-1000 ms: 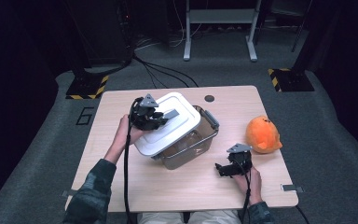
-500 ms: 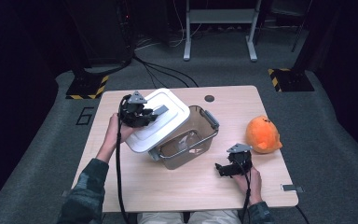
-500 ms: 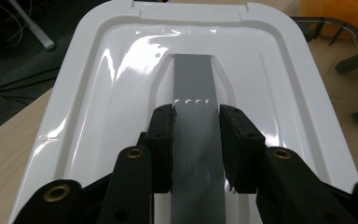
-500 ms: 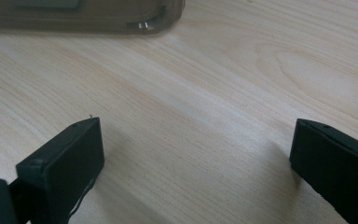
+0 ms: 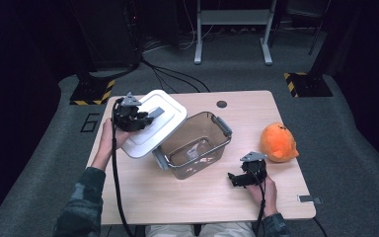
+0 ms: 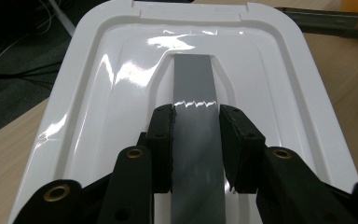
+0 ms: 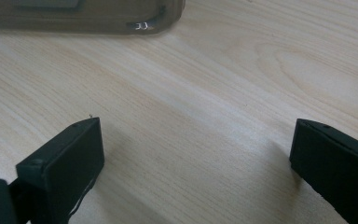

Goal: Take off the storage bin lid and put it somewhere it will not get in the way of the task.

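My left gripper (image 5: pixel 143 118) (image 6: pixel 196 119) is shut on the grey handle (image 6: pixel 193 88) of a white lid (image 5: pixel 153 129) (image 6: pixel 102 93), holding it tilted at the left of a clear storage box (image 5: pixel 195 145). The lid's right edge still overlaps the box's left rim. The box stands open in the middle of the wooden table (image 5: pixel 197 202), with grey latches at both ends. My right gripper (image 5: pixel 233 178) (image 7: pixel 196 154) rests low on the table near the front right, jaws wide apart with only bare wood between them. The box's near corner (image 7: pixel 140 18) lies ahead of it.
An orange plush toy (image 5: pixel 278 142) sits at the table's right side. A small dark round hole (image 5: pixel 221 104) marks the table's far edge. A grey tag (image 5: pixel 308 199) lies at the front right corner. Cables and stand legs cover the floor beyond the table.
The left gripper has carried the white lid leftward off the box, uncovering most of its inside. The right gripper has stayed where it was.
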`<state>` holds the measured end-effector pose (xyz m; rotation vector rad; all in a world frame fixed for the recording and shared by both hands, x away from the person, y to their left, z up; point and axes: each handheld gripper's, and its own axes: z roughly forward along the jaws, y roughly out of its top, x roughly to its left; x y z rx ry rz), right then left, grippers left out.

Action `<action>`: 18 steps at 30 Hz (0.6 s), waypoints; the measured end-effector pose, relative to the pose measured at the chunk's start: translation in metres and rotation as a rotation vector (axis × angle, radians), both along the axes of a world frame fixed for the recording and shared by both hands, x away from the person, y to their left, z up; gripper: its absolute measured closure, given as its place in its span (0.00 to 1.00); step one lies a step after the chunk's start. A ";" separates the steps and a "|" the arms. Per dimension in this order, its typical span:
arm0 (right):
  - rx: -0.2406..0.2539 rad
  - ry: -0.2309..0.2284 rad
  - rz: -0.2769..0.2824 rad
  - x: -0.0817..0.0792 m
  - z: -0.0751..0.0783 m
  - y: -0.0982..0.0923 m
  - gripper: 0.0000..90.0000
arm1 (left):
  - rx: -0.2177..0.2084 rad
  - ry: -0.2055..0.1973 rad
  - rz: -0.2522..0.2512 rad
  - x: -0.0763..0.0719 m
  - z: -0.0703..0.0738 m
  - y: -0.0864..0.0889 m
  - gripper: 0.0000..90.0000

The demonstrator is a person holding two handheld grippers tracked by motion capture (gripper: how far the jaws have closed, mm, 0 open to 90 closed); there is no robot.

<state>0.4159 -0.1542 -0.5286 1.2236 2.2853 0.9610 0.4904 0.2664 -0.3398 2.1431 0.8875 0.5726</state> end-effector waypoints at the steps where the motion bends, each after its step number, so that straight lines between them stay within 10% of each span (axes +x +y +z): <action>1: 0.000 0.000 0.000 0.000 0.000 0.000 0.02 | 0.009 0.000 0.009 0.001 0.000 0.004 0.74; 18: 0.000 0.001 -0.002 0.000 0.000 0.000 0.02 | -0.033 0.006 0.179 0.010 -0.012 0.057 0.74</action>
